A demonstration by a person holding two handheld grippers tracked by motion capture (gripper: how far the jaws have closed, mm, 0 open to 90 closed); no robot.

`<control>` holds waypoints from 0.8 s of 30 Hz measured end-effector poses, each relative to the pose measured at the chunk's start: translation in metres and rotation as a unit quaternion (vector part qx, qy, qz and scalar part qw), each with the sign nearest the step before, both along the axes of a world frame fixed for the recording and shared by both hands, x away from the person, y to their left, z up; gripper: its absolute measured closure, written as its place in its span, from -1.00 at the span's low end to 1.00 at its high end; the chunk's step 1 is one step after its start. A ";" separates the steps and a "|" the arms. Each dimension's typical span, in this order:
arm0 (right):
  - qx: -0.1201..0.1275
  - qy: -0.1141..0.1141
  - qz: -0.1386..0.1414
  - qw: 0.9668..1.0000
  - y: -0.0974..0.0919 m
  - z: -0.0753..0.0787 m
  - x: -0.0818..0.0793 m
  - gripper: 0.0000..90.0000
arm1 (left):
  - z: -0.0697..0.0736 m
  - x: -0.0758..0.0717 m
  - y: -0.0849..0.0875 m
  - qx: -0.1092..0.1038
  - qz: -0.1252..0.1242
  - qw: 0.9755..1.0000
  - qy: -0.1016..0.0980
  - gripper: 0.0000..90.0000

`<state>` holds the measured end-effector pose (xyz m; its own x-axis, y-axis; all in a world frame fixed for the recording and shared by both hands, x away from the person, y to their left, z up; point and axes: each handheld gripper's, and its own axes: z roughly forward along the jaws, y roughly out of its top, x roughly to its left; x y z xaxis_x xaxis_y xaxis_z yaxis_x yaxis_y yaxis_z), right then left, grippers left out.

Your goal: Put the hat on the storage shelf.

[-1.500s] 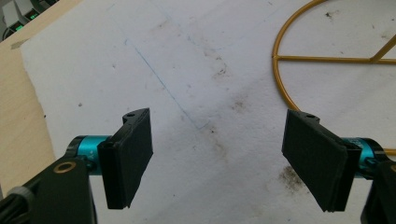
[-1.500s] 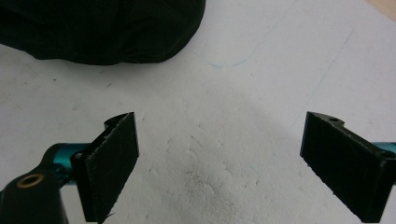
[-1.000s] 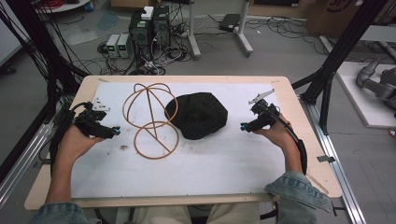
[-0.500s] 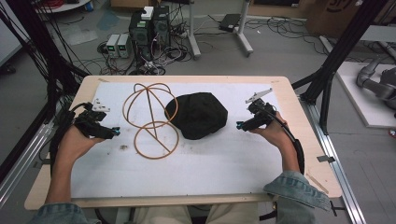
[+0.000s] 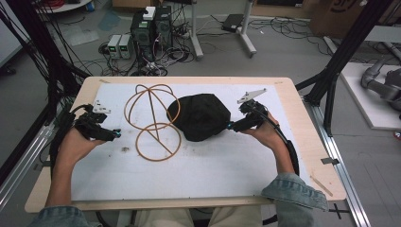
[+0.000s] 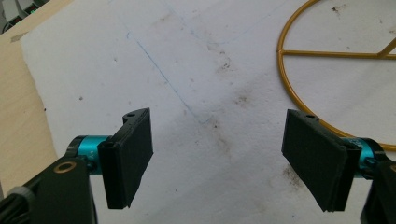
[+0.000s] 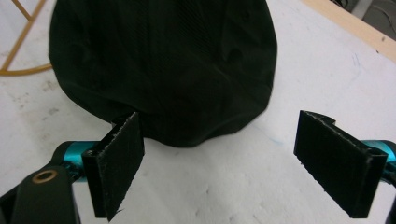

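With your right gripper point(image 5: 230, 126) spread wide at the edge of the black cap point(image 5: 201, 116) mid-table and your left gripper point(image 5: 115, 135) spread and empty, a shallow bite could slip off the cloth or shove it into the gold wire stand point(image 5: 152, 122).

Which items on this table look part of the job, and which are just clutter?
Likely in play:
black cap, off the open right gripper
gold wire frame, near the open left gripper

Lying about:
power boxes, cables on the floor
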<state>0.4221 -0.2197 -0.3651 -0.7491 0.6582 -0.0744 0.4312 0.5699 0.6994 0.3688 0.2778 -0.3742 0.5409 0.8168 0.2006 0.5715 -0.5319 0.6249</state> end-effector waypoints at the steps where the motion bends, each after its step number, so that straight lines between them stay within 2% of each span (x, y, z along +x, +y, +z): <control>1: 0.004 0.000 0.002 1.000 0.001 0.000 0.000 -0.65 | 0.000 0.000 0.000 -0.001 0.001 1.000 0.001 -0.45; 7: 0.007 -0.003 0.018 1.000 0.010 0.001 -0.002 -0.63 | -0.001 0.001 -0.001 0.001 0.001 1.000 0.000 -0.45; 14: 0.035 -0.010 0.039 0.999 0.023 0.003 -0.004 -0.53 | 0.000 0.001 -0.001 0.000 0.001 1.000 0.001 -0.45; 20: 0.035 -0.016 0.037 0.999 0.028 0.001 -0.002 -0.46 | -0.003 0.001 -0.001 0.003 0.002 1.000 0.006 -0.45; 24: 0.051 -0.013 0.041 0.998 0.030 -0.001 -0.001 -0.38 | -0.003 0.002 -0.001 0.002 0.002 1.000 0.005 -0.45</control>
